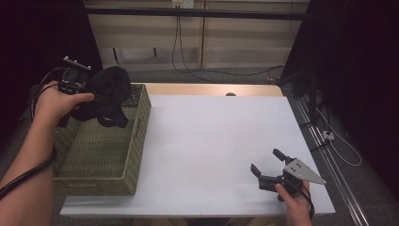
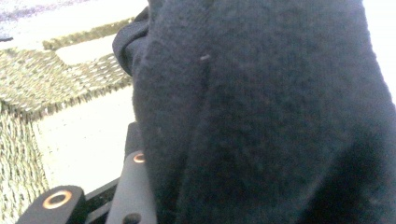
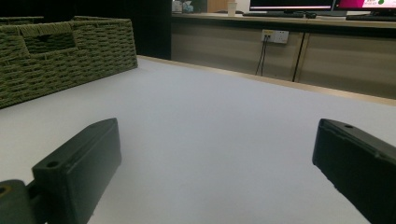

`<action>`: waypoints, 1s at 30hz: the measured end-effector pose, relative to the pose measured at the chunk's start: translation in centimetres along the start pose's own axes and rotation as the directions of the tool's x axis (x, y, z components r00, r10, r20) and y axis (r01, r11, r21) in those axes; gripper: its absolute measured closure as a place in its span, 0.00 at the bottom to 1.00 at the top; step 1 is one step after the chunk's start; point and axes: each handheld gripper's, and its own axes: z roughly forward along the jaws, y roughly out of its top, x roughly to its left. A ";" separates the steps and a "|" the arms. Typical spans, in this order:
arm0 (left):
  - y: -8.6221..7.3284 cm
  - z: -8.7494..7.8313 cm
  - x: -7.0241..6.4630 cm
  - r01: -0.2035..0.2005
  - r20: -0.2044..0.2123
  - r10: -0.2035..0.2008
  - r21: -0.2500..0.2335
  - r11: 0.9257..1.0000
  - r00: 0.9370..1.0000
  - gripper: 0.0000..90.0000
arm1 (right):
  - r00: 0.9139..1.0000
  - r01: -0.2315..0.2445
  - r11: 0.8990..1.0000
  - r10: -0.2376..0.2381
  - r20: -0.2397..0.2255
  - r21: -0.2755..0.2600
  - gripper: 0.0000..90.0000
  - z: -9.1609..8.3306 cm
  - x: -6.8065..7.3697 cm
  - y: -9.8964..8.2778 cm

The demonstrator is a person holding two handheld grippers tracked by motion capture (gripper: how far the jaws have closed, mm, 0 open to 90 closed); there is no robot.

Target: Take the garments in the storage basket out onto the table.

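Over the basket point(image 1: 106, 155) at the counter's point(image 1: 211, 141) left edge, the left tool point(image 1: 77, 84) holds a black cloth point(image 1: 108, 92) up in the air; the cloth hangs bunched from the tool, above the basket's far end and clear of its floor. Seen from the left tool view, the cloth point(image 2: 261, 116) drapes right over the jaws, so the grip reads as closed on the fabric, with the basket weave point(image 2: 56, 79) and pale counter beyond. What the coming move turns on, as I judge it, is that the cloth sits directly at the left tool and well apart from the right tool point(image 1: 270, 167), which rests low near the counter's front right, jaws spread with nothing between them. Bare counter lies between the two, so the left hand is far nearer. The hanging cloth's long axis runs roughly downward. No brand, label or readable writing shows on cloth or basket.
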 end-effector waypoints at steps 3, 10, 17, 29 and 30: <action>0.4 -0.5 -0.5 -0.012 0.009 0.012 0.010 1.000 1.000 0.65 | 1.000 0.001 1.000 -0.001 -0.001 0.001 0.00 0.0 0.1 0.0; 1.2 -1.4 -1.9 -0.024 0.035 0.024 0.005 1.000 0.999 0.65 | 1.000 0.001 1.000 -0.001 -0.001 0.000 0.00 0.0 0.1 0.0; 2.1 -2.0 -3.9 -0.055 0.070 0.055 -0.006 0.998 0.996 0.65 | 1.000 0.000 1.000 0.000 -0.001 0.000 0.00 0.0 0.0 0.0; 3.7 -2.1 -7.2 -0.102 0.150 0.099 0.016 0.995 0.984 0.65 | 1.000 -0.001 1.000 0.001 -0.003 0.001 0.00 0.0 0.1 0.0; 3.8 -2.1 -7.4 -0.106 0.156 0.101 0.019 0.994 0.982 0.65 | 1.000 -0.001 1.000 0.001 -0.002 0.000 0.00 0.0 0.1 0.0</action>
